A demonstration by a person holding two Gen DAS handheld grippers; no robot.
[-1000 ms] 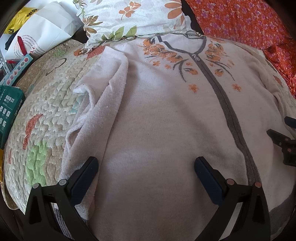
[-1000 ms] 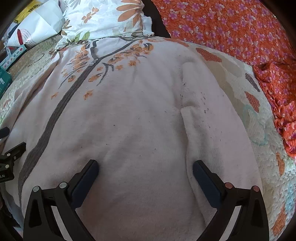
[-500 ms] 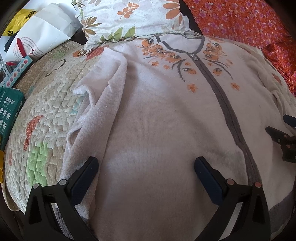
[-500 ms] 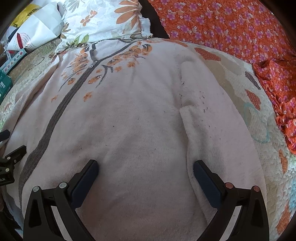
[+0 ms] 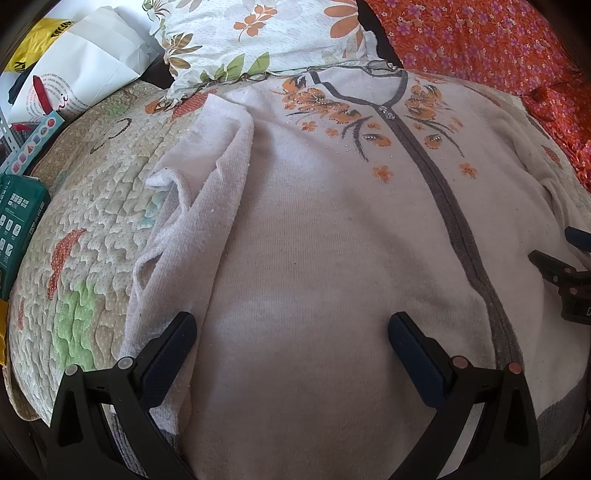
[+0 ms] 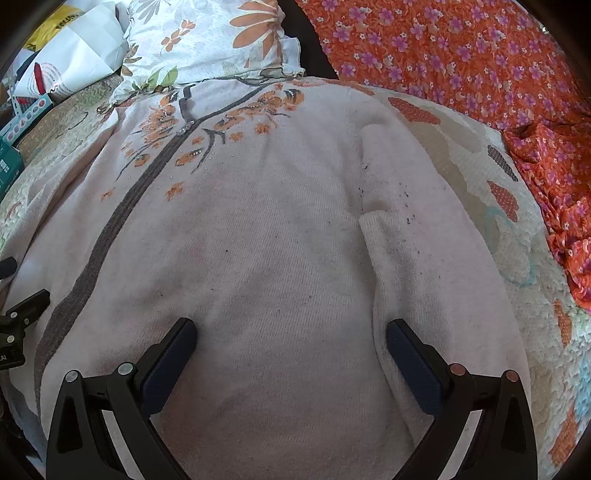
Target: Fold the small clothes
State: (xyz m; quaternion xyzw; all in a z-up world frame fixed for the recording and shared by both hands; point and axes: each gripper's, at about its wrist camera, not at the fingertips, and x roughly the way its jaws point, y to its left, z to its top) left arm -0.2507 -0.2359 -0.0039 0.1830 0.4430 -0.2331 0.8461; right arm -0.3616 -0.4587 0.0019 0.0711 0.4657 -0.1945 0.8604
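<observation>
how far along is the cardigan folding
Early on. Done: the cardigan lies flat, front up, on the quilt, and both sleeves look tucked along its sides. In hand: nothing; the left hand-held gripper and right hand-held gripper sit open over the lower body. Left: folding the body itself.

Pale pink cardigan (image 5: 314, 240): grey placket, orange flower embroidery. Beyond collar, white pillow (image 5: 258, 33) with orange blooms. Right of cardigan, orange cloth (image 6: 461, 55), purple flowers.
</observation>
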